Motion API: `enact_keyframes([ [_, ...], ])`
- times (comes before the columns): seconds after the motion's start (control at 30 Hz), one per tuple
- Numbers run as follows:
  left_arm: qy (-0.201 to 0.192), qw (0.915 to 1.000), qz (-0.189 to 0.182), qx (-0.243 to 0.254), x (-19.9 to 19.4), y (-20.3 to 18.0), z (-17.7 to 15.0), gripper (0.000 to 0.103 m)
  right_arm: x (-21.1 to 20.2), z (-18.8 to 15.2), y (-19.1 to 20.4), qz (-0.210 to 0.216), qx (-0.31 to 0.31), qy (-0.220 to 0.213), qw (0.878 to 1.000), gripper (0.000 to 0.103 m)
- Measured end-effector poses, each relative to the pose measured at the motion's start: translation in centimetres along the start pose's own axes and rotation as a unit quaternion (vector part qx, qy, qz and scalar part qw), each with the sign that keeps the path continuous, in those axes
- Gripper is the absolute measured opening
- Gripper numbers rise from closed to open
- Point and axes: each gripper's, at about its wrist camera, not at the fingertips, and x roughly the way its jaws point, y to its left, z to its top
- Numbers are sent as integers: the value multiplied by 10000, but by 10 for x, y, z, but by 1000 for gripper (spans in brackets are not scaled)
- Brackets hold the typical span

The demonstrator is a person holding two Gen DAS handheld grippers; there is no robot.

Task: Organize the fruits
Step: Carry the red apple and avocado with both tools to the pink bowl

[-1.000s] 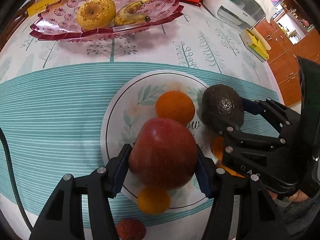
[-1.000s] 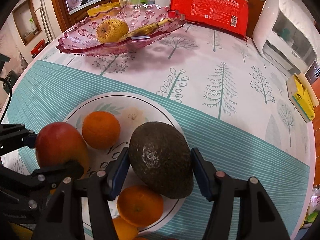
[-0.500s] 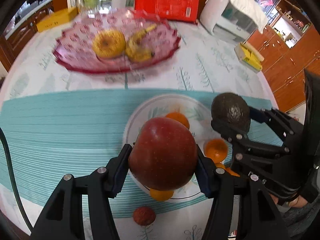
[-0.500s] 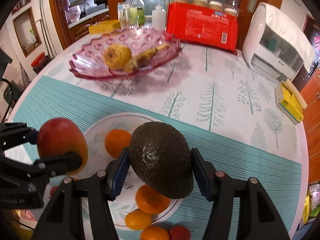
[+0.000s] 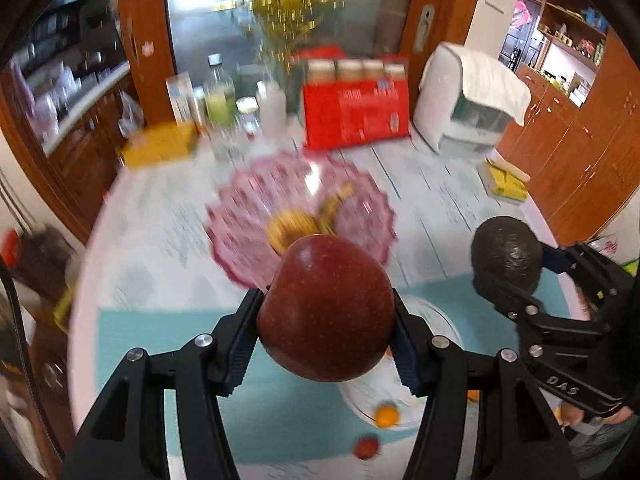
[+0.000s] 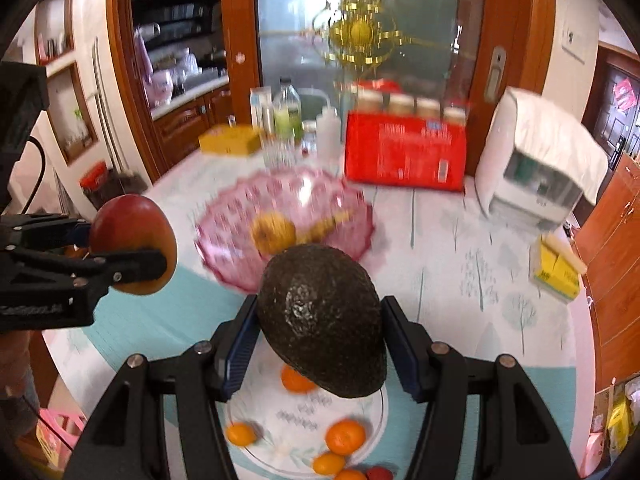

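My left gripper (image 5: 326,326) is shut on a red apple (image 5: 326,308), held high above the table. Beside it my right gripper (image 6: 320,332) is shut on a dark avocado (image 6: 322,320), also lifted; the avocado (image 5: 506,254) shows at the right of the left wrist view, the apple (image 6: 134,244) at the left of the right wrist view. Far below lies a white plate (image 6: 304,420) with several oranges (image 6: 345,436). Beyond it a pink glass fruit dish (image 6: 224,224) holds a yellow fruit (image 6: 272,232) and a banana (image 6: 326,226).
A small red fruit (image 5: 366,447) lies on the teal striped cloth by the plate. At the table's far side stand bottles (image 6: 286,114), a red package (image 6: 404,156), a yellow box (image 6: 232,140) and a white appliance (image 6: 540,168). A yellow pack (image 6: 556,272) sits at the right edge.
Both grippers have risen well above the table with their fruit still held. The plate and the pink dish look smaller and lower; the room behind has come into view.
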Motion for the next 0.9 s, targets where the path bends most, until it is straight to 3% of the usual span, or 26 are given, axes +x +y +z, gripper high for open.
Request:
enact_keyframes([
  [0.23, -381, 9978, 339, 422, -13, 35, 72, 58, 11, 64, 13, -111, 52, -293, 9995, 60],
  [0.47, -385, 9947, 515, 797, 32, 65, 129, 58, 65, 98, 10, -43, 672, -49, 9977, 60],
  [0.67, 164, 9929, 418, 1099, 117, 77, 134, 58, 122, 87, 19, -127, 871, 449, 9951, 60],
  [0.9, 794, 9824, 358, 1655, 207, 76, 110, 58, 183, 46, 39, -77, 927, 1185, 9886, 61],
])
